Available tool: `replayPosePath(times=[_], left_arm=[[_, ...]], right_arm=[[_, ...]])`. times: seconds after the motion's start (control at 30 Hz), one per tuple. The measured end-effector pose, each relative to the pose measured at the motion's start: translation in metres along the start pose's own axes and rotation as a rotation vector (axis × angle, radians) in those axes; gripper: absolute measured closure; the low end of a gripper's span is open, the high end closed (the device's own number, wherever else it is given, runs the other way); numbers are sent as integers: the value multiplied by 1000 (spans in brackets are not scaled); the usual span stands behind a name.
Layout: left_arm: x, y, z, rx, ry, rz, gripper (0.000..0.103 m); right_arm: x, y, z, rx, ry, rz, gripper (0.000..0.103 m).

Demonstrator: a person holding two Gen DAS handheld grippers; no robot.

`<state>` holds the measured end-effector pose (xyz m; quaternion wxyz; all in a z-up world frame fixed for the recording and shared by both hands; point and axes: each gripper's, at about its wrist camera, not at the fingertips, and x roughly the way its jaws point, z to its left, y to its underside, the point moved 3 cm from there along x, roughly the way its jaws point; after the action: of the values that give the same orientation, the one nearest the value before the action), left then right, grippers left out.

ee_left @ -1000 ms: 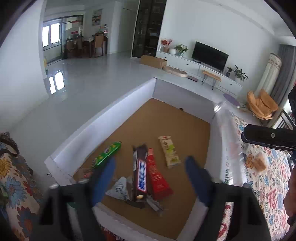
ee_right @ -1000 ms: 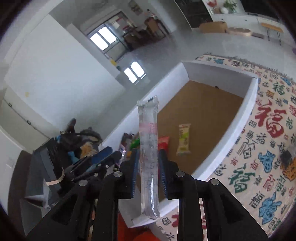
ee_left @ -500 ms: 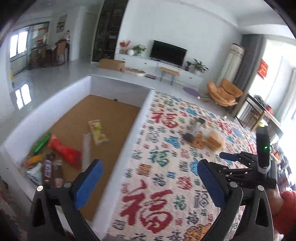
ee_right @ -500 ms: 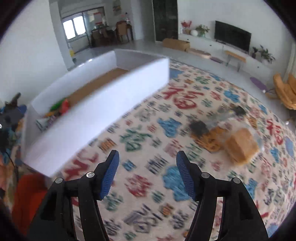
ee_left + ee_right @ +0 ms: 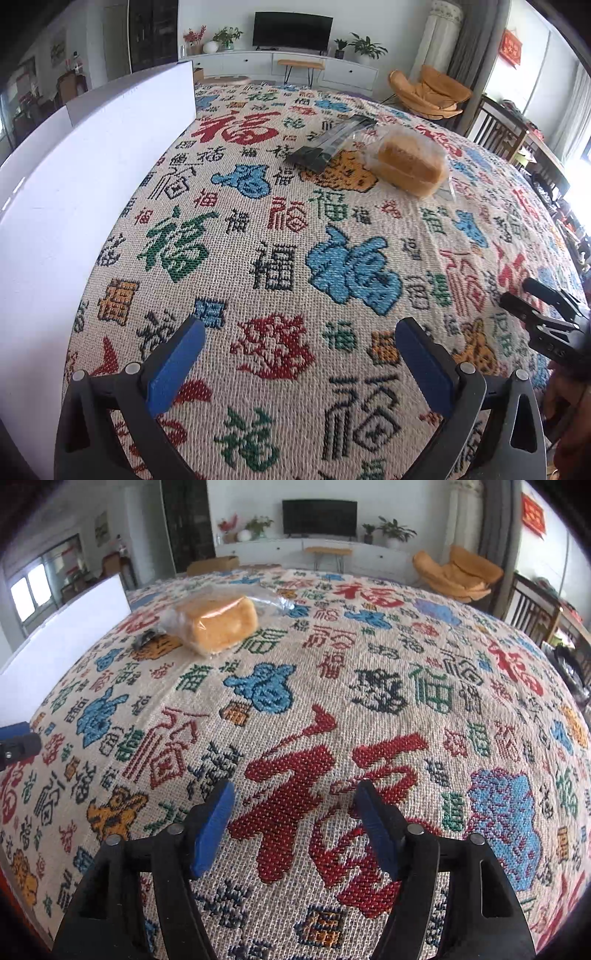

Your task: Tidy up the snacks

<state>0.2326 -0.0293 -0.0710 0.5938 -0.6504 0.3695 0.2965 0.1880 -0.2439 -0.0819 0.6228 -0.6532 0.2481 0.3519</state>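
Snacks left to tidy number two, as far as we can see: a bagged bread loaf in clear wrap and a dark slim packet, both on the patterned cloth toward the far side of the table. They lie side by side, the dark packet just to the left of the loaf and seemingly touching its wrapper. The white box wall stands along the left edge of the cloth, so anything we lift has to travel leftward to reach it.

From our left gripper the loaf sits far and a little to the right, and the dark packet almost straight ahead. The packet's long axis runs from near-left to far-right; the loaf's runs from near-right to far-left. From our right gripper the loaf lies far and to the left, and only a dark corner of the packet peeps out beside it, so we cannot judge its lie from that side. Neither tool looks clearly closer; the left may have the straighter line to the packet.

Both grippers hover over bare cloth with jaws spread wide, the left wider than the right, holding nothing and touching nothing.
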Motion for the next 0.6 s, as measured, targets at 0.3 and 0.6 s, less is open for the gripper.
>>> replayPosePath(times=[0.3, 0.6], left_arm=[[36, -20, 5, 60, -103, -40, 0], [36, -20, 6, 58, -99, -41, 0]], right_arm=[[0, 0, 2, 3, 35, 9, 17], [1, 1, 3, 3, 35, 9, 17]])
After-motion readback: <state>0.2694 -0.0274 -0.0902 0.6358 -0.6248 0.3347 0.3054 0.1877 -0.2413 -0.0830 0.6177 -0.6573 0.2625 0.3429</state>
